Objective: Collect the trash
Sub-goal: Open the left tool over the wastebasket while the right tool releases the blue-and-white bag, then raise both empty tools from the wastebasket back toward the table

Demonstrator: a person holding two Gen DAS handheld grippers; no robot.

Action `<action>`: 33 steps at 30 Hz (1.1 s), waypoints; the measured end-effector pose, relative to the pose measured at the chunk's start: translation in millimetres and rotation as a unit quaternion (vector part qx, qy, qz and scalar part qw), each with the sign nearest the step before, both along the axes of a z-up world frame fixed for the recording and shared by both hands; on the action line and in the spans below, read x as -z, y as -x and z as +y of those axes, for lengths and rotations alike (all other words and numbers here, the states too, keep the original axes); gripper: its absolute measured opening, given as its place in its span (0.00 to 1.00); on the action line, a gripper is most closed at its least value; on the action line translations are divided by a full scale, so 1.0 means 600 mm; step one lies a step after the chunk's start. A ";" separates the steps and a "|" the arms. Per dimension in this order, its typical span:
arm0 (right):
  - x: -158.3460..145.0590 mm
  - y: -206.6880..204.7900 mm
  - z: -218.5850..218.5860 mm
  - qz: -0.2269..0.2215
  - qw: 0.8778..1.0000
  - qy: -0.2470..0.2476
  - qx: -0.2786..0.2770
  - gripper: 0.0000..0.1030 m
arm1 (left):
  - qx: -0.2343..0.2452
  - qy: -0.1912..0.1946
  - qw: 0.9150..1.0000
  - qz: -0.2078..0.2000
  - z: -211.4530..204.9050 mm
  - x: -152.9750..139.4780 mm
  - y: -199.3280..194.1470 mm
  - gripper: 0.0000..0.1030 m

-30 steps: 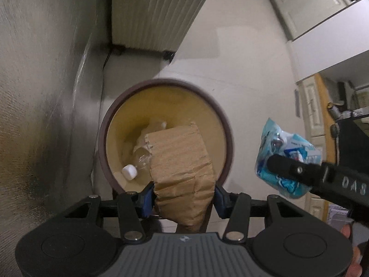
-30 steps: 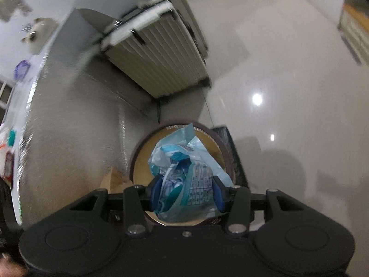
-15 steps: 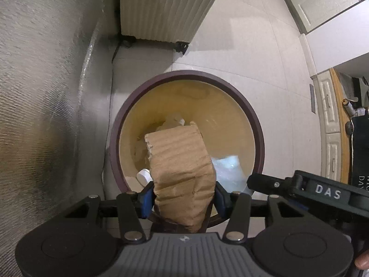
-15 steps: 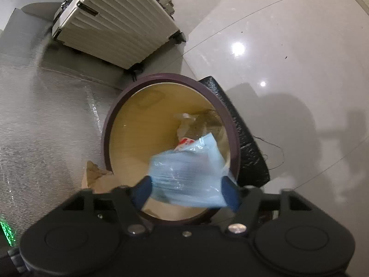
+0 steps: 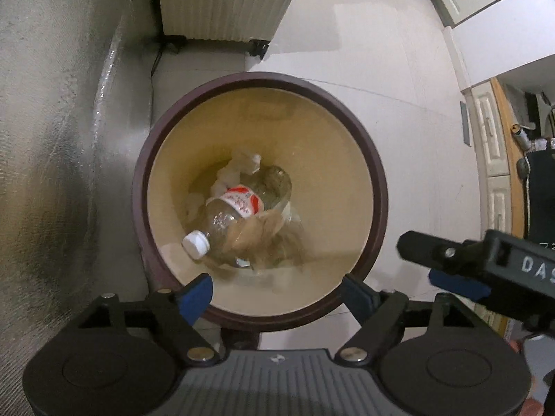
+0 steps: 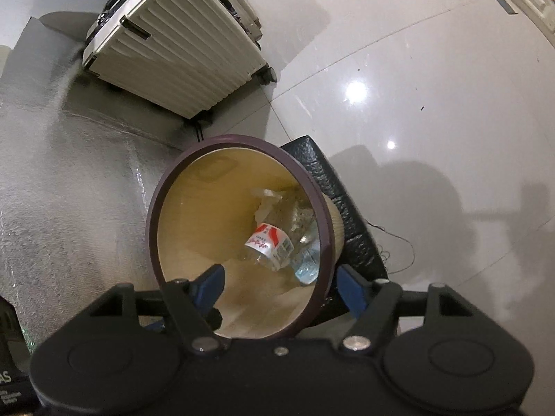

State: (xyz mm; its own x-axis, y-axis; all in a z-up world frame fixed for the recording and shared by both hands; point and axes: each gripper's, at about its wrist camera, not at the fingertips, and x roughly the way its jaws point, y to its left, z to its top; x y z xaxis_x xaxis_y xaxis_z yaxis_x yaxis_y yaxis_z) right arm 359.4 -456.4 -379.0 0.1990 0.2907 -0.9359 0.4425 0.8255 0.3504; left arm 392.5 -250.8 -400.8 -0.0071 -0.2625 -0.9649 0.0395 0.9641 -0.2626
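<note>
A round bin with a dark brown rim (image 5: 380, 187) and a yellowish inside stands on the floor below both grippers. In it lie a clear plastic bottle (image 5: 239, 215) with a white cap and a red-and-white label, crumpled white paper, and a blurred brown cardboard piece (image 5: 267, 230). My left gripper (image 5: 275, 294) hangs over the near rim, its jaws opening with nothing between them. In the right wrist view the bin rim (image 6: 152, 228), the bottle (image 6: 269, 239) and a light blue packet (image 6: 307, 260) show. My right gripper (image 6: 279, 286) is open and empty; it also appears as the right gripper (image 5: 433, 267) beside the bin.
A cream ribbed suitcase (image 6: 173, 45) stands on wheels behind the bin. A silvery textured surface (image 5: 52, 138) runs along the left. A black textured object (image 6: 347, 215) lies against the bin's right side. White cabinets (image 5: 492, 138) line the far right across glossy tile floor.
The left gripper let go of the cardboard, which dropped into the bin. The right gripper released the blue packet into the bin. Both grippers sank closer to the bin.
</note>
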 end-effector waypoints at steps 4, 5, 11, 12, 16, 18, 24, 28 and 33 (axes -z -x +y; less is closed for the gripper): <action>0.000 0.000 0.000 0.004 1.000 0.001 -0.009 0.70 | -0.002 -0.012 1.000 0.001 0.010 -0.005 0.006 0.80; -0.001 0.001 0.001 0.005 1.000 0.002 -0.012 0.70 | -0.003 -0.013 1.000 0.001 0.012 -0.008 0.007 0.81; -0.016 0.004 0.009 -0.004 0.999 0.010 -0.045 0.70 | -0.007 -0.022 1.000 -0.008 0.017 -0.030 0.014 0.89; -0.019 0.005 0.010 -0.008 0.999 0.012 -0.053 0.71 | -0.008 -0.023 1.000 -0.010 0.019 -0.033 0.015 0.90; -0.040 0.008 0.014 -0.026 0.997 0.026 -0.072 0.73 | -0.007 -0.029 0.999 -0.017 0.026 -0.053 0.017 0.90; -0.051 0.009 0.014 -0.033 0.996 0.030 -0.077 0.73 | -0.008 -0.031 0.999 -0.022 0.030 -0.063 0.017 0.91; -0.085 0.018 0.014 -0.056 0.993 0.043 -0.091 0.76 | -0.013 -0.039 0.998 -0.046 0.045 -0.103 0.026 0.96; -0.109 0.025 0.018 -0.071 0.991 0.055 -0.100 0.80 | -0.018 -0.041 0.997 -0.061 0.058 -0.133 0.036 0.98; -0.142 0.037 0.023 -0.088 0.987 0.072 -0.118 0.83 | -0.016 -0.047 0.996 -0.080 0.070 -0.169 0.050 1.00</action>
State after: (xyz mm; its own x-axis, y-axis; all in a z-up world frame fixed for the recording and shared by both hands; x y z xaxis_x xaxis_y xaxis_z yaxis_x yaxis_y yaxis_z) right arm 337.4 -442.5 -293.5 0.3046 0.2153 -0.9278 0.1758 0.9447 0.2769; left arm 362.6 -208.6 -299.7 0.1549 -0.1680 -0.9735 0.0420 0.9857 -0.1634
